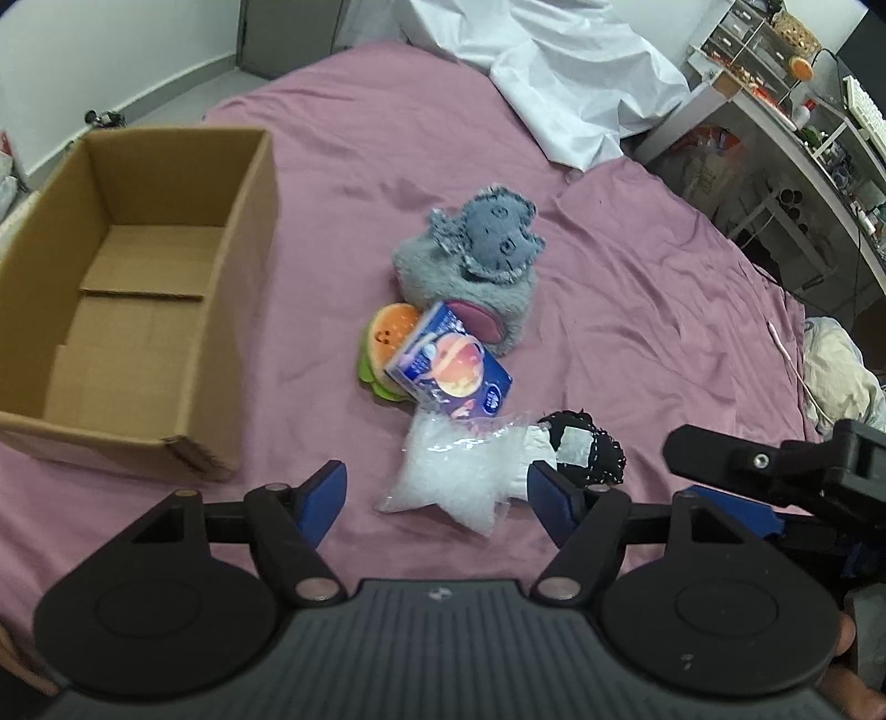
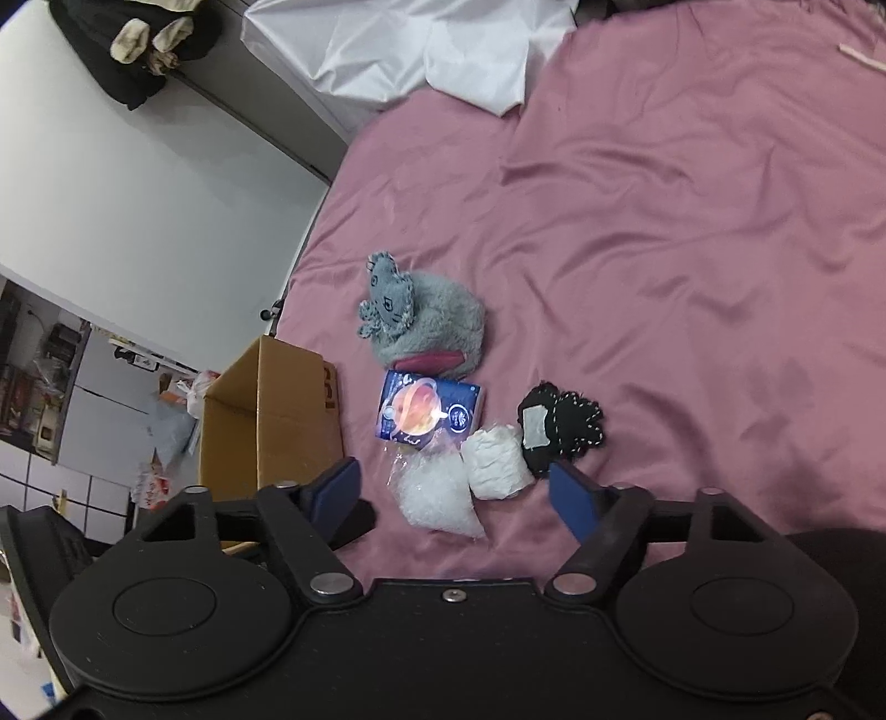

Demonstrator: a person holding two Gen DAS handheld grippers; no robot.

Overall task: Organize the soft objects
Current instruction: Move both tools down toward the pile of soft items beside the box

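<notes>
A pile of soft things lies on the pink bed sheet (image 1: 637, 310): a grey plush slipper (image 1: 476, 260) (image 2: 426, 321), a burger plush (image 1: 385, 346), a blue tissue pack (image 1: 454, 368) (image 2: 426, 412), a clear plastic bag (image 1: 457, 479) (image 2: 437, 493), a white bundle (image 2: 495, 462) and a black fabric piece (image 1: 590, 451) (image 2: 562, 429). My left gripper (image 1: 437, 493) is open and empty, hovering just in front of the plastic bag. My right gripper (image 2: 457, 490) is open and empty, above the bag and bundle. An open, empty cardboard box (image 1: 133, 288) (image 2: 266, 421) stands left of the pile.
A white sheet (image 1: 559, 77) (image 2: 410, 50) lies crumpled at the far end of the bed. Cluttered shelves (image 1: 797, 111) stand beyond the bed's right side. The right gripper's body (image 1: 775, 471) shows at the right of the left wrist view. A cream cloth (image 1: 836, 376) lies at the right edge.
</notes>
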